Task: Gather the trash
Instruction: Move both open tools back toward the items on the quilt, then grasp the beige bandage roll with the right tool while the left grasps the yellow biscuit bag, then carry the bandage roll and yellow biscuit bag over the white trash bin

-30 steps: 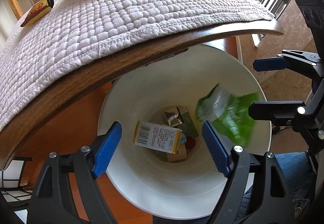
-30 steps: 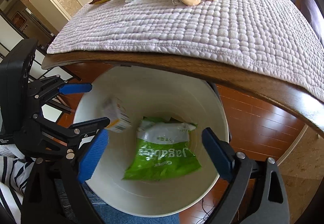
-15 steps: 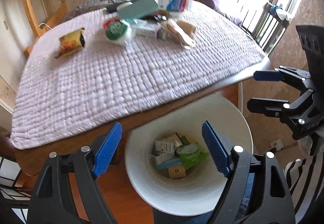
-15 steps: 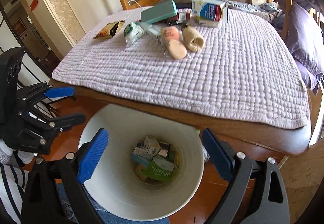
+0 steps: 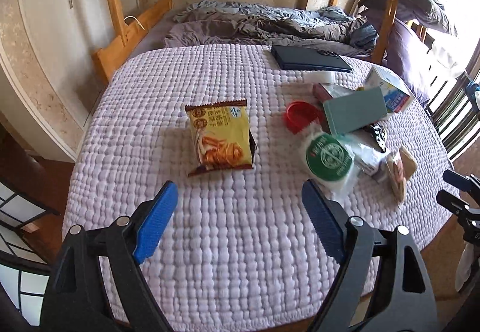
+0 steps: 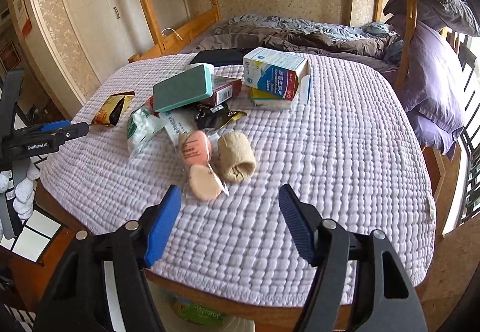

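facing the quilted table [image 5: 240, 242], my left gripper [image 5: 240, 218] has just been spreading, nothing between its jaws, lined up on the yellow snack packet [image 5: 220, 137]. my right gripper [image 6: 229, 224] has just been narrowing, empty, near the sponge pack [image 6: 198, 164], for a slimmer pick.

- Left tongs [image 5: 237, 212] tilt downward, blue pads apart with nothing between them; the jaws have just been opening.
- Right tongs [image 6: 229, 212], likewise tilted down and empty, have just been closing, pads apart.
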Available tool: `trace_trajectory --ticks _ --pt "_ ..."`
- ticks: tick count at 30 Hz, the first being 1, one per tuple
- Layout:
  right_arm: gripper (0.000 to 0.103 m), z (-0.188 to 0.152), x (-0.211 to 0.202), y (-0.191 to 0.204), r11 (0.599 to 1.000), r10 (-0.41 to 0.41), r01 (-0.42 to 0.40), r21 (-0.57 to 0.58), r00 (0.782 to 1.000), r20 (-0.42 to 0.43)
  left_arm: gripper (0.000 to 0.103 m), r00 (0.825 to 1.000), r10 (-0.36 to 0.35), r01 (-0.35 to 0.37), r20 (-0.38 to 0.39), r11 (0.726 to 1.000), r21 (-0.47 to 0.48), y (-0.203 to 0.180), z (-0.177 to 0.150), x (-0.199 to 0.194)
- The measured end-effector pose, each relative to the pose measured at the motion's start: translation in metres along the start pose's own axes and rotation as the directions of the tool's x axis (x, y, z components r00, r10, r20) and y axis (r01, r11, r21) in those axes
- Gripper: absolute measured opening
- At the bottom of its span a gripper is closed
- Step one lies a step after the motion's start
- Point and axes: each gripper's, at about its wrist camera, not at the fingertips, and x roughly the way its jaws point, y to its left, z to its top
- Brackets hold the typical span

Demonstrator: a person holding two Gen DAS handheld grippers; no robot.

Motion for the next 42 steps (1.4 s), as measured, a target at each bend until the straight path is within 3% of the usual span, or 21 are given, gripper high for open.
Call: trace_trajectory --ticks 4,9,20,24,27,42 --pt "0.056 0.014 0.023 -0.006 1.000 0.001 -0.001 0.004 1.000 -0.029 0.087 0.998 0.056 -0.055 -0.033 0.998 0.013 0.006 0.023 0.025" --pt "0.055 0.024 0.043 -0.013 1.000 0.001 0.000 0.014 0.999 -0.054 0.087 0.994 0.085 -0.084 -0.070 0.996 0.006 0.013 0.035 0.048" --pt "0.047 0.036 0.069 -0.012 1.000 0.019 -0.021 -0.023 0.994 -0.105 0.085 0.990 0.062 -0.064 -0.129 0.998 -0.012 0.018 0.034 0.069" --pt "0.037 0.035 0.073 -0.009 0.998 0.055 -0.057 -0.015 0.992 -0.112 0.074 0.991 0.066 -0.067 -0.116 0.998 -0.007 0.020 0.034 0.067" --pt "0.031 0.035 0.073 -0.007 0.997 0.068 -0.071 -0.022 0.991 -0.114 0.059 0.992 0.056 -0.056 -0.112 0.998 0.000 0.022 0.035 0.064" --pt "0.031 0.027 0.036 -0.023 0.996 0.080 -0.079 0.029 0.994 -0.071 0.058 0.997 -0.039 0.040 -0.059 0.999 0.012 0.009 0.018 0.016"
